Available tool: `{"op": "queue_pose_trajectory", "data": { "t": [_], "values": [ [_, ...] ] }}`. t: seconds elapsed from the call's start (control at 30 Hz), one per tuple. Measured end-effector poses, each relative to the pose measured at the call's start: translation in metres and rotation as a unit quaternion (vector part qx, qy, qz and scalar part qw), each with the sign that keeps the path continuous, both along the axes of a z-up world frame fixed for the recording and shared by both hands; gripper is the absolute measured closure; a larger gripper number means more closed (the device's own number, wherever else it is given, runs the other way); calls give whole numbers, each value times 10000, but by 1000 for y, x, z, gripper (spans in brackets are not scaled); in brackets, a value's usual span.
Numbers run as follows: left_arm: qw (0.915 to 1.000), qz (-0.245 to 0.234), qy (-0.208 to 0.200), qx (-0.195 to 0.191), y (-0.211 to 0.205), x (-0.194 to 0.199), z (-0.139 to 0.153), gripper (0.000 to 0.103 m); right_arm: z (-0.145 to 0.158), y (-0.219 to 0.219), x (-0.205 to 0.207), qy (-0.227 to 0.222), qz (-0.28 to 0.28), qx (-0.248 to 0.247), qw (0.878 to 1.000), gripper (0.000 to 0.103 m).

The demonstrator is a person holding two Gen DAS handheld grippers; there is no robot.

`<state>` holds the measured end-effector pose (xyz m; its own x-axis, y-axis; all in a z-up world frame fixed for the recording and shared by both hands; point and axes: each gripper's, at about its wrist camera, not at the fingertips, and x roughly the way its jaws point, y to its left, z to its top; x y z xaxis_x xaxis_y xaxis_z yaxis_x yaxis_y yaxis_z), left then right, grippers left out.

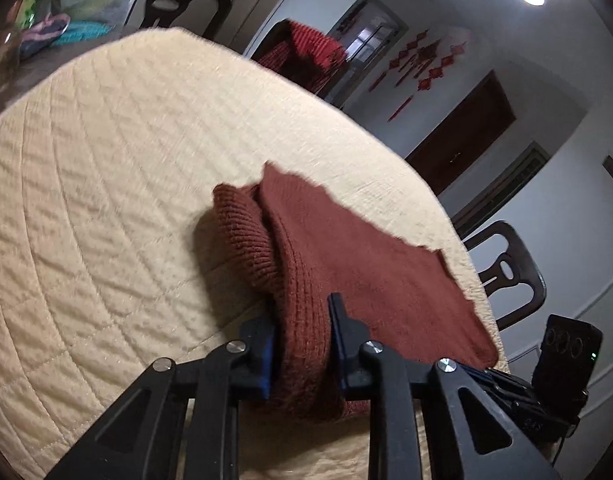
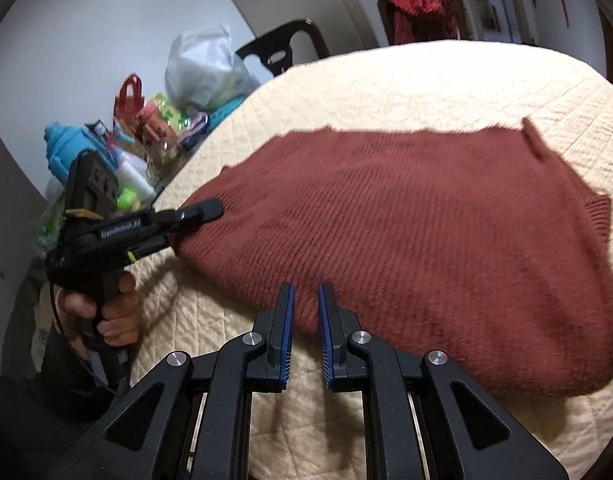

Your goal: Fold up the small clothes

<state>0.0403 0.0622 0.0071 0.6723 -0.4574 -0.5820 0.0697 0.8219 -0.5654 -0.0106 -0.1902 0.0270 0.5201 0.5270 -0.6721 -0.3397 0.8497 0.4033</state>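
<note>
A rust-red knitted sweater [image 2: 426, 232] lies on the cream quilted table cover [image 2: 406, 88]. In the left wrist view my left gripper [image 1: 302, 320] is shut on the sweater's [image 1: 346, 252] folded near edge, thick cloth bunched between its blue pads. The left gripper also shows in the right wrist view [image 2: 202, 216], at the sweater's left corner. My right gripper [image 2: 306, 300] sits at the sweater's near edge with its jaws a narrow gap apart, and a small fold of cloth lies between the fingertips.
A pile of toys, bags and a blue bottle [image 2: 66, 148] sits off the table's left side. Dark chairs [image 1: 506, 272] stand around the table. A red garment [image 2: 418, 4] hangs over a far chair. The quilted cover [image 1: 106, 200] stretches wide to the left.
</note>
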Motion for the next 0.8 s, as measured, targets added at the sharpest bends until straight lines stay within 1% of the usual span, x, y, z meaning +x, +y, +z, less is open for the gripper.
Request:
{"op": "queue_pose_trajectory", "data": {
  "t": [0.13,0.23,0.33,0.43,0.53,0.6,0.7,0.77,0.8],
  "values": [
    [9991,-152,-408,12,-11,-3,29,82,6,-19,-2,-97,-256,87,9996,92],
    [9970,-366,-675,63,-29,1,52,83,10,-35,-6,-158,-462,140,9987,92],
    [9937,-687,-880,116,-58,9,71,83,11,-48,-11,-188,-649,192,9975,92],
    [9896,-1046,-978,115,-88,18,82,84,12,-64,-17,-210,-862,242,9958,92],
    [9853,-1418,-945,118,-120,26,79,84,13,-80,-24,-224,-1096,276,9933,92],
    [9831,-1653,-771,150,-142,32,67,84,13,-91,-28,-227,-1211,305,9919,92],
    [9797,-1960,-386,165,-167,41,41,84,13,-106,-33,-219,-1394,401,9892,90],
    [9746,-2227,-181,171,-180,43,28,84,13,-114,-35,-213,-1490,506,9873,90],
    [9730,-2294,-156,189,-184,40,26,84,14,-116,-35,-215,-1509,556,9867,90]
  ]
}}
